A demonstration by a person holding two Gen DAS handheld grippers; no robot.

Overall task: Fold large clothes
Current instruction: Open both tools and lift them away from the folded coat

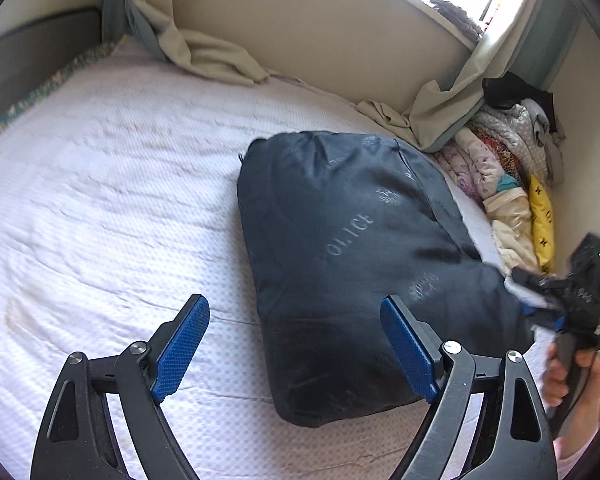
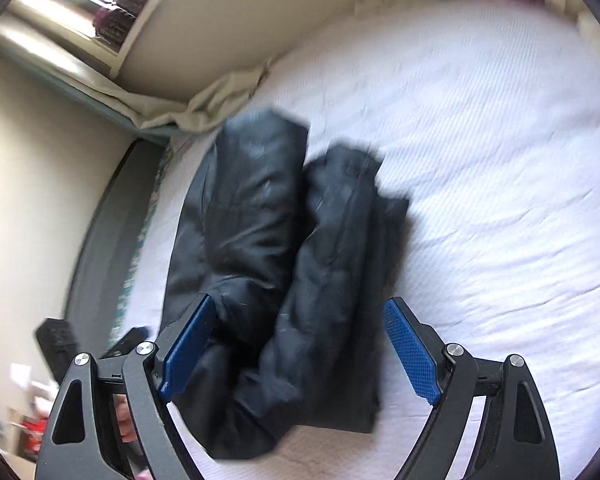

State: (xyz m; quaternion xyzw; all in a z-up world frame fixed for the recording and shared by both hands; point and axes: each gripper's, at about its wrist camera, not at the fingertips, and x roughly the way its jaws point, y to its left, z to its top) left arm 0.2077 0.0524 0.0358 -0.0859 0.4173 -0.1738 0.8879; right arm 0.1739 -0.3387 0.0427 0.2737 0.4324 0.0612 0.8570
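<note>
Garment: dark navy padded jacket [image 1: 352, 264], folded into a thick bundle, lying on the white mattress cover [image 1: 100, 184]; pale "POLICE" lettering and small emblems show on its top face.
Garment position, left wrist view: centre to lower right of the frame, long axis running from upper centre down toward the right finger.
Garment position, right wrist view: jacket [image 2: 276, 264] fills centre and lower centre, seen as two padded rolls side by side with a crease between them; picture blurred.
Left gripper [image 1: 296, 344]: fingers spread wide, blue pads [image 1: 182, 348] facing each other, nothing between them but bedding and the jacket's lower edge beneath; pads press on nothing.
Right gripper [image 2: 298, 350]: fingers spread wide above the near end of the jacket; cloth lies under the gap; pads look clear of it, though blur makes contact at the left pad hard to tell.
Right gripper, left wrist view: seen at the right edge [image 1: 540, 300], blurred, a hand [image 1: 572, 380] around its handle, tip just beside the jacket's right corner.
Curtain: beige fabric [image 1: 204, 52] hangs at upper left and drapes onto the bed; more of it at upper right under the window.
Clothes pile: mixed patterned items and a yellow piece [image 1: 508, 184] heaped at the right edge against the wall, near the jacket but apart from it.
Bed frame: dark grey rail [image 2: 112, 216] along the left side in the right wrist view.
</note>
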